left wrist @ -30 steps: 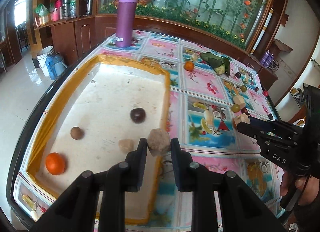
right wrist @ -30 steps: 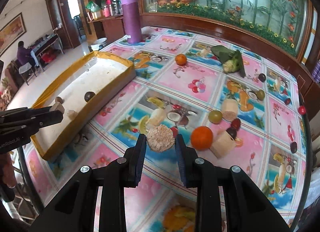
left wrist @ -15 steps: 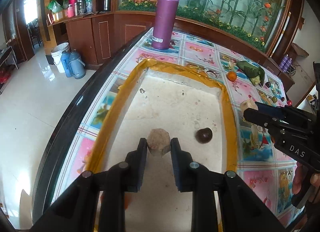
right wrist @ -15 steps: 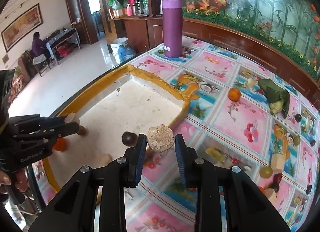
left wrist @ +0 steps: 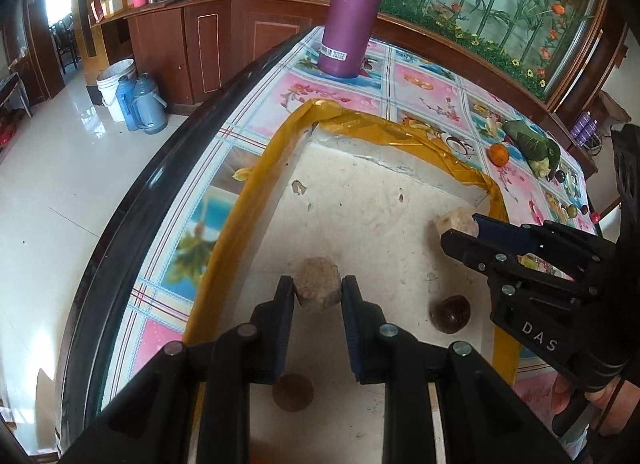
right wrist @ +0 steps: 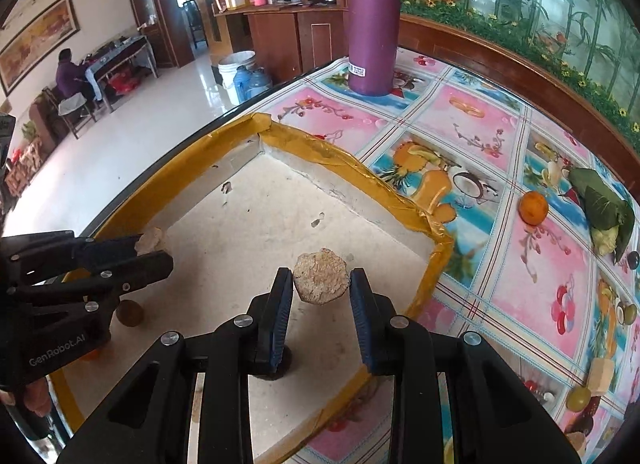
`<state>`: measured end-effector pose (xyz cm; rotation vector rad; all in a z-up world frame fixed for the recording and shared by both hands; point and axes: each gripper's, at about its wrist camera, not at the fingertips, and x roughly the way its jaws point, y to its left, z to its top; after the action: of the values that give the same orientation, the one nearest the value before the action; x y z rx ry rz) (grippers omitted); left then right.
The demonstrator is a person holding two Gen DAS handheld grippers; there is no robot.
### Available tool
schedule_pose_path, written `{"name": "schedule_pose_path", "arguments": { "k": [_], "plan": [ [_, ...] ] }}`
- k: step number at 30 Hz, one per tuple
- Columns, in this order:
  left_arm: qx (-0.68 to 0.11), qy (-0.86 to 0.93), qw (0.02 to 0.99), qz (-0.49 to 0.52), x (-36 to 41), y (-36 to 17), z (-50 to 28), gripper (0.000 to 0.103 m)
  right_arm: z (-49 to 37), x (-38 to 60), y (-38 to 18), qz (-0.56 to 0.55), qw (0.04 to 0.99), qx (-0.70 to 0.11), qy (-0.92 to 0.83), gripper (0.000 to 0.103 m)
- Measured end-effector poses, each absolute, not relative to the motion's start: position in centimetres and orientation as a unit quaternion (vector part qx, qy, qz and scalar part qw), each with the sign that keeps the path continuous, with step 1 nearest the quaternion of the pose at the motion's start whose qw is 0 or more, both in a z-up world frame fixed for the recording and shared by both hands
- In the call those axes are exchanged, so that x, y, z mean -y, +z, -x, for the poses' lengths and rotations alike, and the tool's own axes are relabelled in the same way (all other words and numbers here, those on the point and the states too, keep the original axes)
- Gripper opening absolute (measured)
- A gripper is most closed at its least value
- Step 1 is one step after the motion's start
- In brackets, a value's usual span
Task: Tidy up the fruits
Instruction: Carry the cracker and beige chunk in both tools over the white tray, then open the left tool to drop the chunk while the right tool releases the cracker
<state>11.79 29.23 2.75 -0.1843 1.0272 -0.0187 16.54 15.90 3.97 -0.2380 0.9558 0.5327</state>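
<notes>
Over the shallow white tray with the yellow-taped rim (left wrist: 256, 184), both my grippers carry fruit. The left gripper (left wrist: 317, 290) has its jaws closed on a tan, rough-skinned, faceted chunk of fruit (left wrist: 317, 288), held above the tray floor near the left wall. The right gripper (right wrist: 320, 284) has its jaws clamped on a second pale, grainy round slice of fruit (right wrist: 320, 275), hanging over the tray toward its right rim. From each wrist view I can see the other tool side-on, with its piece pinched at the tips.

Lying in the tray are a dark maroon round fruit (left wrist: 450, 313) and a small brown ball-shaped fruit (left wrist: 293, 392) just under my left fingers. Out on the table with the fruit-print cloth (right wrist: 520, 296) wait a small orange (right wrist: 533, 207), a green leaf-wrapped bundle (right wrist: 606, 208) and several small pieces at the far right; a tall purple flask (right wrist: 373, 20) stands beyond the tray's corner.

The step in hand, as I judge it, is setting these two pieces down. To do it well I would lower each until it nearly meets the floor before parting the jaws — a drop from height would let them roll. I would pick bare patches, the left one clear of the brown ball, the right one inside the taped rim, not on it — and lift straight up afterwards.
</notes>
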Motion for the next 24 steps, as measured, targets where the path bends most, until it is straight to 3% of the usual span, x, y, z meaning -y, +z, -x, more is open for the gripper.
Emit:
{"name": "schedule_pose_path", "arguments": {
  "k": [14,19,24],
  "plan": [
    [-0.515,-0.012,0.854,0.073,-28.6,1.7,-12.9,0.027,-17.3,-16.4,2.7,0.133,0.843,-0.458,0.247,0.028],
    [-0.519,-0.013,0.852,0.066,-28.1,1.8,-12.6,0.040,-17.0,-16.4,2.7,0.141,0.842,-0.458,0.248,0.029],
    [-0.518,-0.002,0.852,0.070,-28.4,2.1,-11.9,0.043,-16.4,-16.1,3.1,0.140,0.844,-0.456,0.245,0.030]
  ]
}}
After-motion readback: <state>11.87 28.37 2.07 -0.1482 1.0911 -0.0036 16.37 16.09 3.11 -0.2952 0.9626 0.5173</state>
